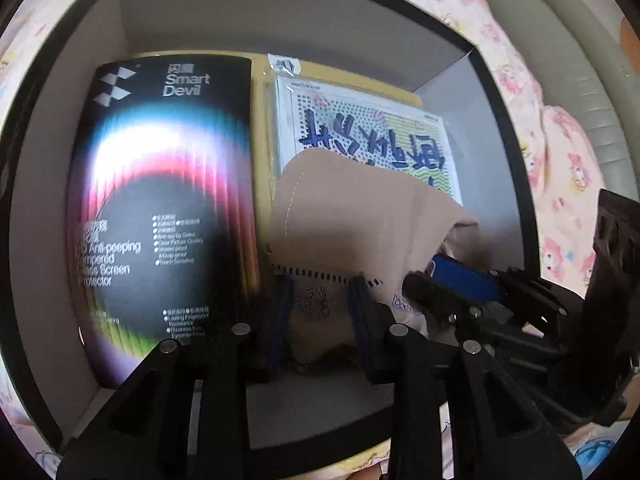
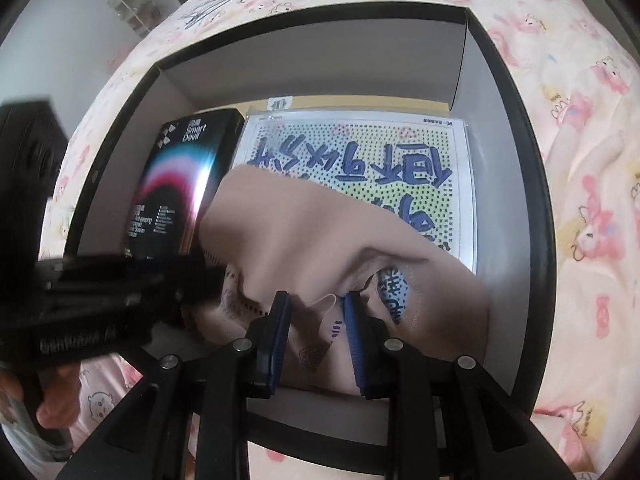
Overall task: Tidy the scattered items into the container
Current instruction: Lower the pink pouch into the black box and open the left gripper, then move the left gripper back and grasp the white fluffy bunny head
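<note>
A black box with a grey inside (image 1: 280,24) (image 2: 320,60) lies open on the bed. In it lie a black Smart Devil screen protector box (image 1: 168,200) (image 2: 176,184) at the left and a clear sleeve with a dotted card and blue writing (image 1: 372,132) (image 2: 360,160) at the right. A beige cloth (image 1: 352,220) (image 2: 320,232) lies bunched over the card's near part. My left gripper (image 1: 320,320) has its jaws around the cloth's near edge. My right gripper (image 2: 316,332) has its jaws around a fold of the same cloth; it shows in the left wrist view (image 1: 460,284) too.
The box sits on a cream bedsheet with pink cartoon prints (image 2: 580,160) (image 1: 560,184). A grey padded bed edge (image 1: 560,40) runs at the far right. A shelf with small items (image 2: 132,4) stands by the wall at the far left.
</note>
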